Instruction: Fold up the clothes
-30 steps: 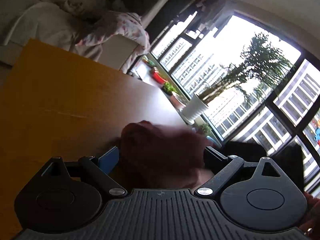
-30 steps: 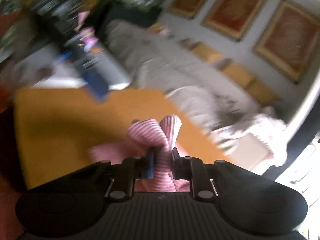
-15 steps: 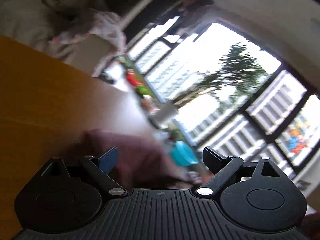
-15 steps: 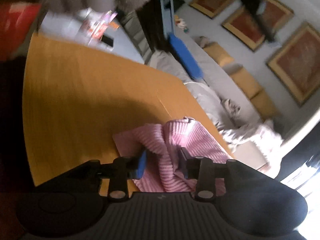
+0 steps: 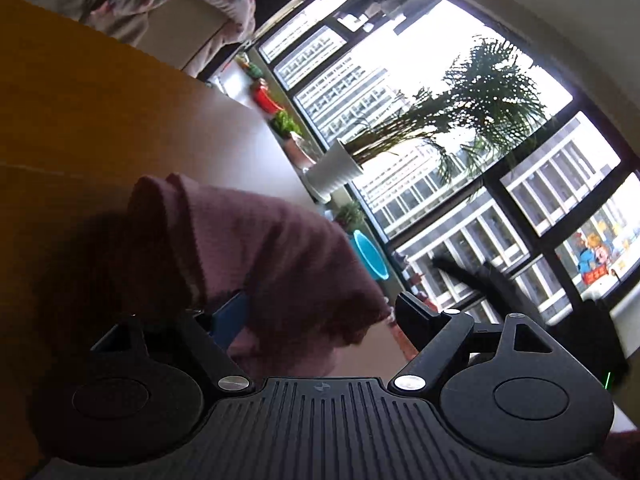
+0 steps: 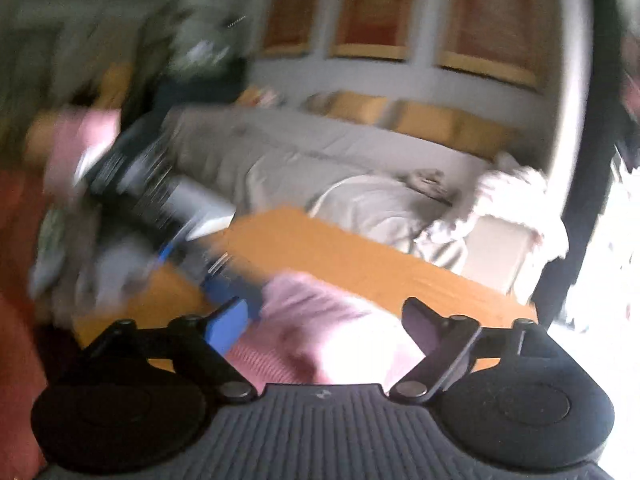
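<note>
The left gripper [image 5: 320,312] tilts slightly down over the wooden table [image 5: 80,120], jaws wide and just narrowing a little, pressing nothing. The pink ribbed garment [image 5: 260,260] lies bunched on the table between them, draped against the blue left pad. The right gripper [image 6: 324,320] has just sprung wide apart; the same garment [image 6: 320,320] lies loose between its fingers. Only the left view shows the window and potted palm [image 5: 460,120]; the blurred right view shows the sofa [image 6: 300,152].
</note>
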`<state>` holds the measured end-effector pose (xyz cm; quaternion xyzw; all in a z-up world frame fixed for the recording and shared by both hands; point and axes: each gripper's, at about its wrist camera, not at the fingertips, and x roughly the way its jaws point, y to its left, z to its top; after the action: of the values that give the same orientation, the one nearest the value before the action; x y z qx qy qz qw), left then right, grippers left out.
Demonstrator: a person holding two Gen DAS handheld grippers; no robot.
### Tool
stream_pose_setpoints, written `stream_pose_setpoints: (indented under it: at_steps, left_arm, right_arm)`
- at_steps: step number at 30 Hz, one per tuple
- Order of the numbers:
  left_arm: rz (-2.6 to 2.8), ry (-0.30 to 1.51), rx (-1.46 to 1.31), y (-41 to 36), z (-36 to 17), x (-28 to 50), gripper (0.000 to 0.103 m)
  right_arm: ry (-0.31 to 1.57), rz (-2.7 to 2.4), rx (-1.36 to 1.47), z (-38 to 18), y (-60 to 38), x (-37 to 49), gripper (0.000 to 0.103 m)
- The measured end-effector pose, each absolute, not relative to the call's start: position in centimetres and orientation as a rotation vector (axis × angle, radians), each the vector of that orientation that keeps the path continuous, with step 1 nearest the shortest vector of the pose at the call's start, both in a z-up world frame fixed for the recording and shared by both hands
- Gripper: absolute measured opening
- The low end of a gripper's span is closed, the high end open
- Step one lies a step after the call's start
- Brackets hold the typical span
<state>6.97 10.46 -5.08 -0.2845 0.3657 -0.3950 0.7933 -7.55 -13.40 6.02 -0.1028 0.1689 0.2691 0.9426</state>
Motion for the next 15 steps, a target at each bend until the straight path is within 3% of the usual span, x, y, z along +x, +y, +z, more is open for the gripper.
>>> stream_pose_setpoints:
  at_steps: [2, 5, 10, 15]
  left_arm:
    - [-0.842, 0.784, -0.591, 10.4, -5.3, 6.6, 0.086]
    - [-0.831, 0.777, -0.553, 9.9, -5.2, 6.4, 0.086]
    - [-0.821, 0.778, -0.498, 9.3, -5.1, 5.7, 0.085]
    - [-0.794, 0.721, -0.412, 8.5, -3.5, 4.3, 0.086]
  right_arm:
    - [0.348, 0.492, -0.066, 6.0, -14.6, -5.9, 0.103]
    - [0.373, 0.384, -0.052, 3.8, -14.7, -2.4, 0.103]
    - [0.588, 0.224, -0.256, -2.6, -13.2, 0.3, 0.103]
    - [0.493, 0.105, -0.362, -3.5, -10.6, -1.5, 0.103]
